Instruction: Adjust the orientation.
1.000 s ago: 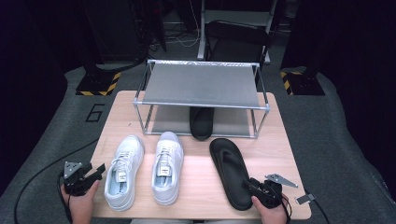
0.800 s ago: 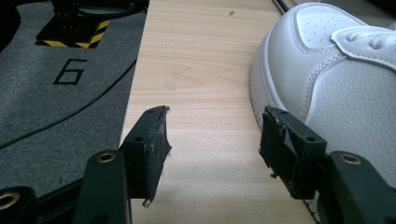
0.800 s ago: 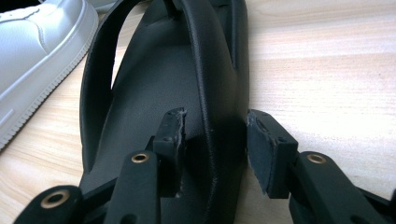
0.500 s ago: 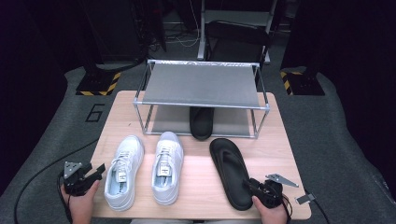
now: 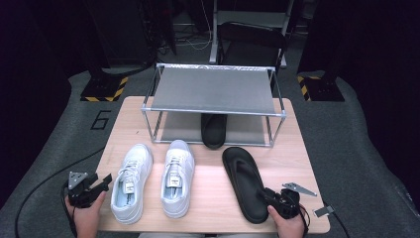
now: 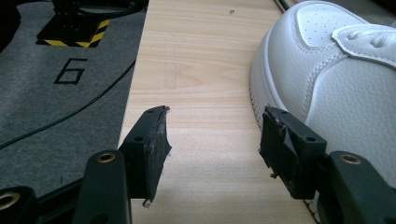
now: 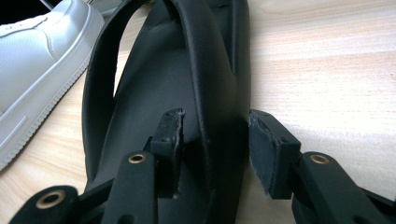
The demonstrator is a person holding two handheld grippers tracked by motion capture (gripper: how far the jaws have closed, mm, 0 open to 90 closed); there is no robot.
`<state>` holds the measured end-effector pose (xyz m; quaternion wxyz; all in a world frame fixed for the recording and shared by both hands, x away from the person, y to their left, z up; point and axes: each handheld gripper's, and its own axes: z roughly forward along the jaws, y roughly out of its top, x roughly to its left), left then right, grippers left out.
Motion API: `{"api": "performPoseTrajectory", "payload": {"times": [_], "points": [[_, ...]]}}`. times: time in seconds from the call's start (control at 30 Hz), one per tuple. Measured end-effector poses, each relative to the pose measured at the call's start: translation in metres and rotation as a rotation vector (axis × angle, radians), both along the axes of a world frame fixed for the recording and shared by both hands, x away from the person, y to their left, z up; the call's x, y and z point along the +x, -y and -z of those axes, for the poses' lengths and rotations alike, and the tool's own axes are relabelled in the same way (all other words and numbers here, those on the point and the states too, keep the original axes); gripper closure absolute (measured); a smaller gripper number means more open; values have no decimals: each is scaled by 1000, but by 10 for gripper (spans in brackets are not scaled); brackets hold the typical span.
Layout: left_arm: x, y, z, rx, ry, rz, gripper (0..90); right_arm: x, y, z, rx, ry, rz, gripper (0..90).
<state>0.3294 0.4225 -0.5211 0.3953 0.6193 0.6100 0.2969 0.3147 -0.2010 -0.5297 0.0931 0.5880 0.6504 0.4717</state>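
From the high view, a wooden desk (image 5: 297, 163) carries a metal shoe rack (image 5: 215, 91) at its far side, with one black sandal (image 5: 214, 130) lying on the rack's lower shelf. In front of the rack stand two white sneakers, a left one (image 5: 130, 181) and a right one (image 5: 177, 176), side by side with toes pointing away. To their right lies a second black flip-flop (image 5: 246, 182), heel toward the person. The left claw (image 5: 101, 179) sits at the desk's left edge, just beside the left sneaker, held in a hand (image 5: 86, 215). The right claw (image 5: 267, 196) is at the flip-flop's heel.

In the left gripper view, the left claw (image 6: 212, 140) is released, its jaws wide apart over bare desk (image 6: 201, 60); the right-hand jaw is close against the white sneaker (image 6: 336, 79), though contact cannot be told. Grey floor with a "6" mark (image 6: 70, 71) lies beyond the desk's edge.

In the right gripper view, the right claw (image 7: 215, 140) is spread around the raised side edge of the black flip-flop (image 7: 140, 102), one jaw inside the footbed, the other outside; it is not clenched, with a gap showing at the outer jaw. A white sneaker (image 7: 37, 60) stands at the left.
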Motion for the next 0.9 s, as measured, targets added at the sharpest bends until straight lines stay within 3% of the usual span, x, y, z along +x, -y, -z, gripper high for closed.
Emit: {"api": "performPoseTrajectory", "payload": {"times": [0.17,0.3,0.33,0.4,0.53,0.57,0.6,0.67,0.7,0.9], "points": [[0,0,0,2,-4,5,412,3,4,3,76,-35,7,574],[0,0,0,0,1,2,412,4,5,4,78,-28,11,608],[0,0,0,0,0,1,412,3,6,4,103,-34,18,617],[0,0,1,0,18,-8,412,3,4,3,99,-36,26,622],[0,0,0,0,4,-1,412,1,2,1,80,-28,33,630],[0,0,1,-1,21,-6,412,1,1,1,82,-28,35,633],[0,0,1,-1,19,-6,412,1,1,1,61,-5,33,637],[0,0,0,0,17,-4,412,-1,-1,0,56,-4,42,641],[-1,-1,-1,0,2,2,412,-1,-2,1,58,7,44,643],[-1,-1,-1,-4,6,-2,412,-7,-5,0,71,6,66,650]]}}
